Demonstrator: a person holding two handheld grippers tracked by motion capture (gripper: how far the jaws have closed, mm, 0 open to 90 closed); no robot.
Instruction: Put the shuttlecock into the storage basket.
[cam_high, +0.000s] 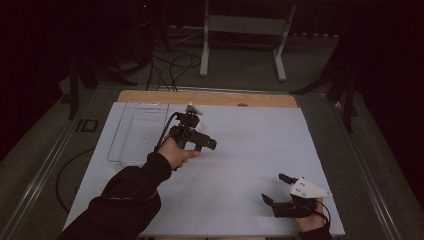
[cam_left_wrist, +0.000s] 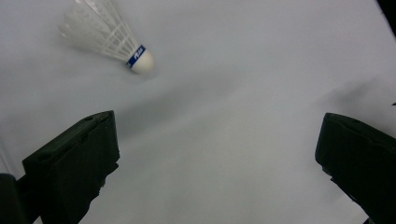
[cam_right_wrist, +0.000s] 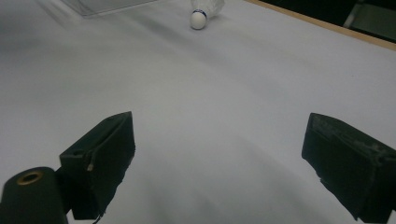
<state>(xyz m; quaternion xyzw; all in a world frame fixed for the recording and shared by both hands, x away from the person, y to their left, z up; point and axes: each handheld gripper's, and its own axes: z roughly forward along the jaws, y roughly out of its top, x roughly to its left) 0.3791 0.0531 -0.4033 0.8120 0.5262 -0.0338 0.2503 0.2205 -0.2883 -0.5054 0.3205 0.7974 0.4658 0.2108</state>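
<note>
A: Item one: shuttlecock (cam_left_wrist: 112, 35). White feather skirt, rounded cork nose with a blue band. It lies on its side on the pale table cover (cam_high: 250, 150), ahead of the left gripper (cam_left_wrist: 215, 154) and off to one side of it; in the right gripper view it sits far off, just beside the clear plastic tray (cam_high: 137, 132).

B: Left gripper's condition?

A: Held above the sheet in the high view, jaws spread wide with nothing between them. The shuttlecock is not yet inside the gap.

B: Right gripper (cam_high: 280, 192)?

A: It sits near the person's edge of the table, well apart from the item, jaws likewise apart and empty.

B: Handling notes for item one?

A: Judged very light, so a jaw's nudge would likely roll or skid it. The feathers look thin and springy and probably crush or bend under a firm pinch. The cork nose looks like the firm part.

B: Recommended hold?

A: Across the cork nose at the blue band, with a gentle closing and the jaws square to it. Failing that, low on the skirt where the quills gather, and only lightly.
</note>
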